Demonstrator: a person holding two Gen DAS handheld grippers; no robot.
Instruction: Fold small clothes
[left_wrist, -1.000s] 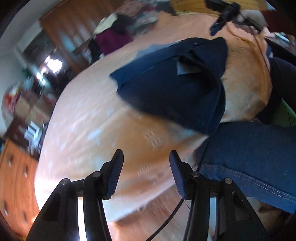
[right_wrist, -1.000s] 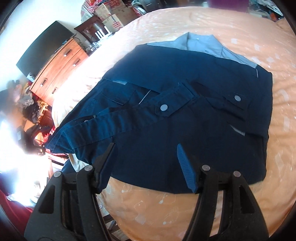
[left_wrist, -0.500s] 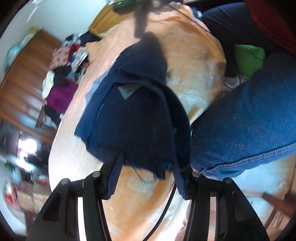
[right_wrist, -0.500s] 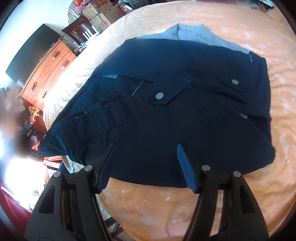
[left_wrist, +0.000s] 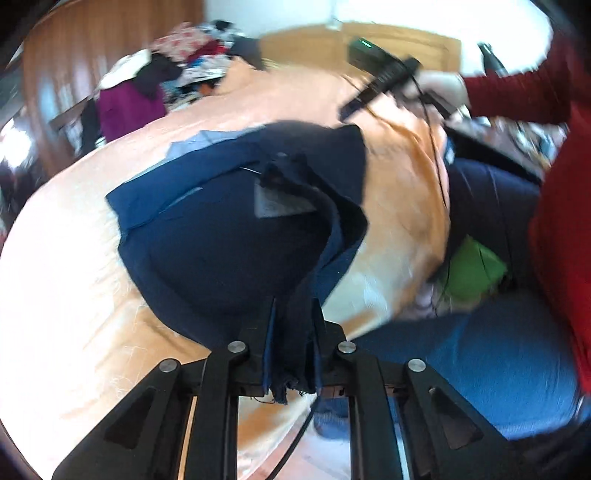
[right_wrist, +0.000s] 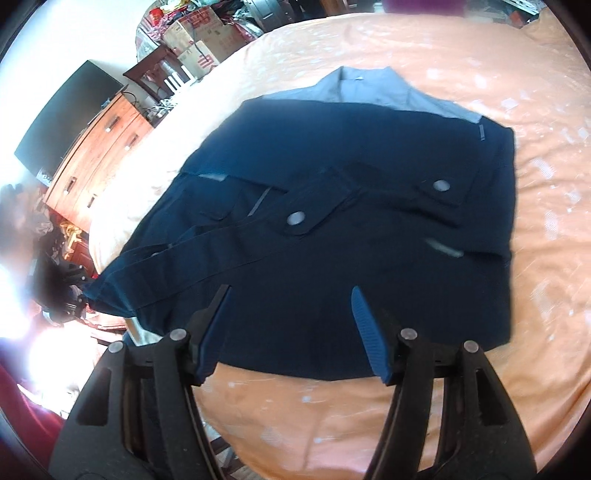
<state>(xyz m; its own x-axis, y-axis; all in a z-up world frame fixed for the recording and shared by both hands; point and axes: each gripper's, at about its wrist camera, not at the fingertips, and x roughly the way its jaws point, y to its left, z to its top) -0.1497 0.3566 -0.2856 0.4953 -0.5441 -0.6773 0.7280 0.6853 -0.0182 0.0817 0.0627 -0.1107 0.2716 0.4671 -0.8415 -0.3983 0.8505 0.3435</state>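
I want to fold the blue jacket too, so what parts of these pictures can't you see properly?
- Left view: the jacket edge pinched in the left gripper; the fingers hide how much cloth is caught.
- Left view: the right gripper is smeared by motion blur.
- Right view: the jacket's near hem sits behind the open right gripper.
- Right view: glare washes out the room at the left edge.
- Both views: the bed runs past the frame.

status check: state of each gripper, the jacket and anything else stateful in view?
left gripper: shut on a bunched edge of the navy jacket
right gripper: open, empty, above the jacket's near hem
navy jacket: spread on the orange bedspread, partly folded, one edge lifted
pocket flaps: snapped shut
dresser drawers: closed
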